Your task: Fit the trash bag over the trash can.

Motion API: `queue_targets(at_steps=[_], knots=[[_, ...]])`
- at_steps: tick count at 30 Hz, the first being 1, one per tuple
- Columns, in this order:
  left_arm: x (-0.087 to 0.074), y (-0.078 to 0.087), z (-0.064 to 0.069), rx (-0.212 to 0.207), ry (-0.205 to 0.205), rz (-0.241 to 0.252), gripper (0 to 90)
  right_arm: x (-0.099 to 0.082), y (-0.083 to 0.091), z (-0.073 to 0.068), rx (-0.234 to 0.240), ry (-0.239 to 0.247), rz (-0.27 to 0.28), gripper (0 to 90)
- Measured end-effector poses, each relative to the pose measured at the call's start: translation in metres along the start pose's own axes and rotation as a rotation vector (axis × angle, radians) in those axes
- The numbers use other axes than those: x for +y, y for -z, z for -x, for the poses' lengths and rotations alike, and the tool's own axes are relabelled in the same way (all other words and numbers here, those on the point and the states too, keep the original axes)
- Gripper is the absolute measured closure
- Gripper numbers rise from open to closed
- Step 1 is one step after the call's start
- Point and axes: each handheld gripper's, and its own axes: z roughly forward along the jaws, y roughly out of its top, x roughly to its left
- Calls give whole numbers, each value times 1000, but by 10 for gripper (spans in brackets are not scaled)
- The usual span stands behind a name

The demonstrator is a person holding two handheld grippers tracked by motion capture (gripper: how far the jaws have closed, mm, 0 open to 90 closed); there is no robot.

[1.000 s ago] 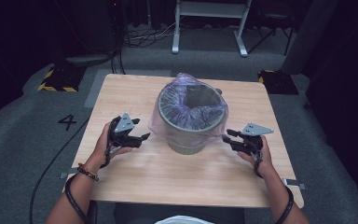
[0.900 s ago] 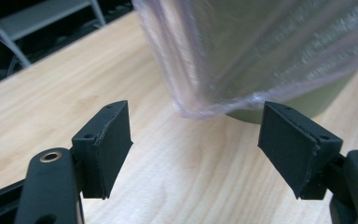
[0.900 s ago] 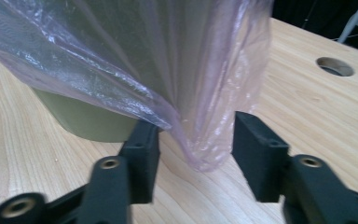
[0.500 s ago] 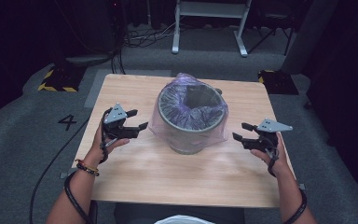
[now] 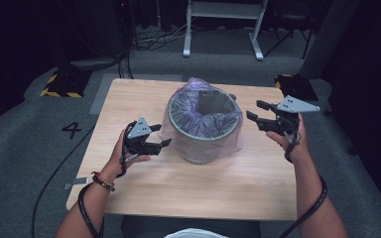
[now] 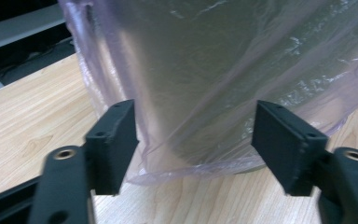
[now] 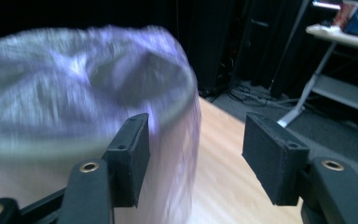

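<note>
A grey bin stands in the middle of the wooden table, lined with a translucent purple bag that drapes over its rim and down its sides. My left gripper is low at the bin's left side, open; its jaws have just been closing, with the bag's loose hem just ahead of them and not pinched. My right gripper hovers at rim height to the right of the bin, open; its jaws have also just been closing, with nothing between them. The bagged rim lies just beyond my right gripper.
A white metal stand and cables lie on the floor behind the table. Yellow-and-black striped blocks sit at the far left and right corners. A "4" is marked on the floor to the left. Bare tabletop lies in front of the bin.
My right gripper has risen from near the tabletop to rim height, its jaws wider than a second ago. My left gripper has shifted right, closer to the bin's side.
</note>
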Motion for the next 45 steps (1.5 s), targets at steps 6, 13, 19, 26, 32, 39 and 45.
queue_targets(at_steps=[6, 13, 19, 26, 32, 39, 45], knots=[[2, -7, 3, 21, -20, -5, 555, 33, -27, -4, 46, 54, -18, 438], [8, -15, 5, 64, -66, -21, 764, 57, -62, -17, 107, 127, -93, 493], [10, -19, 6, 60, -74, -17, 848, 69, -88, -22, 120, 178, -159, 512], [9, -19, 5, 54, -68, 1, 897, 74, -110, -20, 107, 196, -228, 590], [9, -20, 5, 55, -72, 5, 899, 76, -126, -21, 120, 214, -277, 628], [9, -20, 5, 57, -75, 2, 900, 78, -139, -20, 86, 236, -318, 725], [9, -21, 3, 50, -70, 5, 900, 79, -146, -20, 88, 228, -310, 610]])
